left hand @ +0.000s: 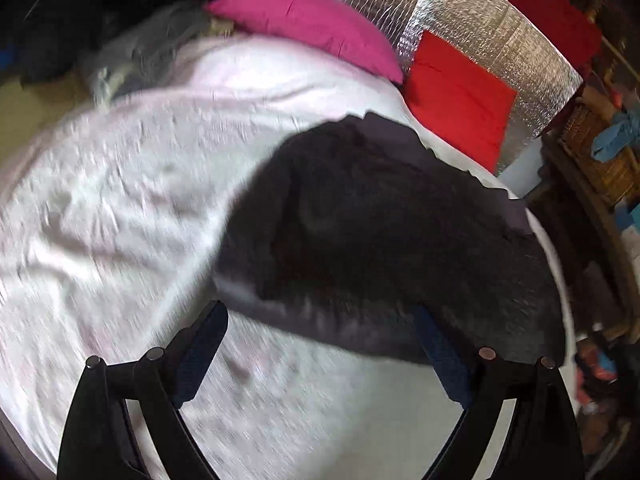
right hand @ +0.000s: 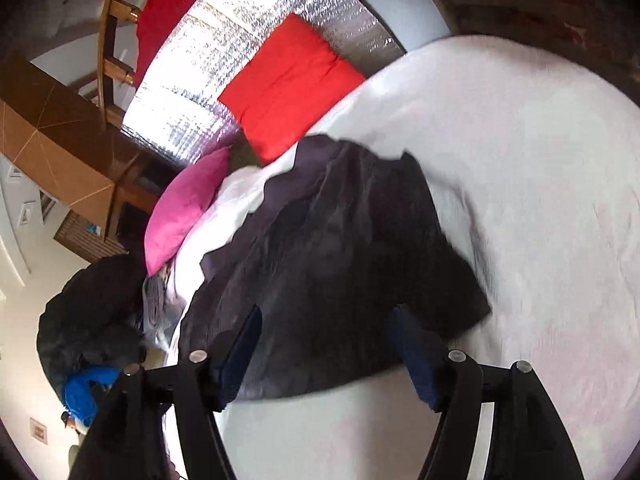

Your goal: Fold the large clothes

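Observation:
A dark grey garment [left hand: 380, 220] lies crumpled on the white bed sheet [left hand: 120, 200]. In the left wrist view my left gripper [left hand: 316, 312] stands open just short of the garment's near edge, its right fingertip [left hand: 424, 320] at the hem. The same garment [right hand: 340, 248] fills the middle of the right wrist view on the sheet [right hand: 540, 200]. My right gripper [right hand: 322, 320] is open over the garment's near edge, with cloth lying between its blue pads [right hand: 244, 340] and no pad pressing on it. Both views are blurred.
A pink pillow [left hand: 312, 24] [right hand: 188, 204] and a red cushion [left hand: 460, 100] [right hand: 288, 84] lean at the head of the bed against a silver foil panel [left hand: 480, 40]. Grey clothes [left hand: 140, 56] lie beside the pillow. Dark clothes [right hand: 88, 320] sit on the floor; a wicker basket [left hand: 600, 152] stands beside the bed.

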Demonstrator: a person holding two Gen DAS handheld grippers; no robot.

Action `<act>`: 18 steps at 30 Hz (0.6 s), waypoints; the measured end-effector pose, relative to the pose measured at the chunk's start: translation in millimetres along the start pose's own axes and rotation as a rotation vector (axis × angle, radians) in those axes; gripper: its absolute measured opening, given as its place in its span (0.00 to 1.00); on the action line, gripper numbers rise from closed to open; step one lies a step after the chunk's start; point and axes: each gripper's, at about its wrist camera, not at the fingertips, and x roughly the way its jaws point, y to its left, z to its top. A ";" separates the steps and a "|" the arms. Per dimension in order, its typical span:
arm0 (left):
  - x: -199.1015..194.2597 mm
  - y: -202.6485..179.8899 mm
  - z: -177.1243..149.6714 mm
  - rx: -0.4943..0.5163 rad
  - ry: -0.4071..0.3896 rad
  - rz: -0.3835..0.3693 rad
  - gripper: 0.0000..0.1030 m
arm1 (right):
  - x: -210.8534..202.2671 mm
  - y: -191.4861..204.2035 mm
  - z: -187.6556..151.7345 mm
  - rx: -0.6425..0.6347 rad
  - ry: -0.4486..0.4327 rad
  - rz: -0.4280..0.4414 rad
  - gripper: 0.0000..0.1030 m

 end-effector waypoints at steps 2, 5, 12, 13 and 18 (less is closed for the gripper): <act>-3.1 1.1 -12.1 -0.035 0.009 -0.030 0.91 | -4.7 -5.7 -15.0 0.035 0.015 0.015 0.70; -3.8 0.3 -26.0 -0.040 0.026 -0.006 0.91 | -9.0 -11.5 -30.4 0.064 0.045 0.032 0.70; 21.0 13.5 -27.8 -0.146 0.096 0.018 0.91 | 14.5 -26.3 -41.1 0.160 0.106 0.073 0.70; 23.9 16.2 -25.1 -0.164 0.093 0.020 0.91 | 18.9 -30.6 -41.2 0.184 0.109 0.077 0.70; 32.4 33.1 -10.2 -0.294 0.050 0.004 0.91 | 33.5 -45.7 -36.9 0.287 0.098 0.140 0.71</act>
